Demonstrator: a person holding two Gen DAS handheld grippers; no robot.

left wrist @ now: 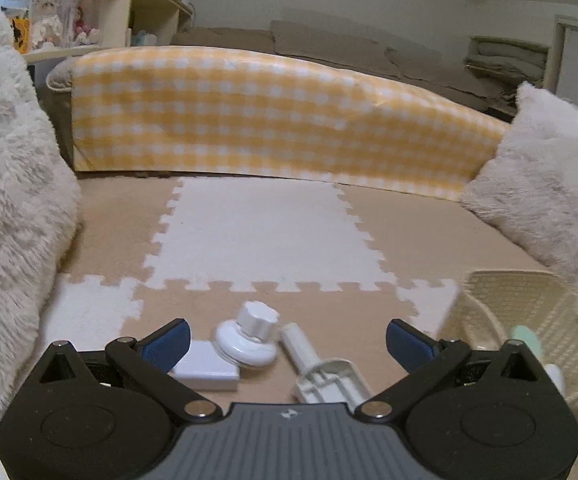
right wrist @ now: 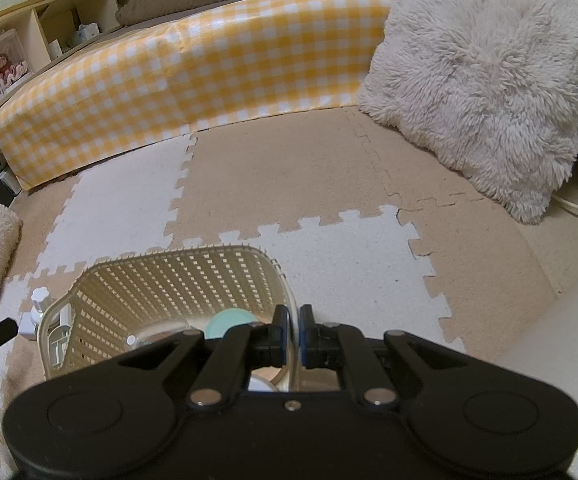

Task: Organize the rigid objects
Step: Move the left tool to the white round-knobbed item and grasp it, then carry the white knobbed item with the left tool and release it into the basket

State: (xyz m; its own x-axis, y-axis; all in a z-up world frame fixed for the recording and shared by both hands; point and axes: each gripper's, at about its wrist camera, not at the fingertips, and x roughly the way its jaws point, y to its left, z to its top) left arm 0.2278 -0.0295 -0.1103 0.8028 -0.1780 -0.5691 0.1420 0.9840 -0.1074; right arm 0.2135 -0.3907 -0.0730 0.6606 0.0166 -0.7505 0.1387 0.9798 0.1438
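In the left wrist view my left gripper (left wrist: 289, 344) is open, low over the floor mat. Between its blue pads (left wrist: 169, 346) and apart from both lie a white round knobbed piece (left wrist: 249, 340), a flat white box (left wrist: 207, 368) and a white plastic tube with a ribbed end (left wrist: 321, 372). A cream lattice basket (left wrist: 529, 312) stands to the right. In the right wrist view my right gripper (right wrist: 295, 336) is shut on the near rim of that basket (right wrist: 169, 284). Inside it lie a mint round lid (right wrist: 229, 322) and a clear item (right wrist: 145, 338). The knobbed piece (right wrist: 39, 300) shows beyond the basket's left wall.
Beige and white puzzle mats (left wrist: 265, 232) cover the floor. A yellow checked cover (left wrist: 273, 116) hangs over the bed edge behind. Fluffy cushions stand at the left (left wrist: 5, 200) and the right (left wrist: 541, 184). Shelves with boxed dolls (left wrist: 57, 20) are at the back left.
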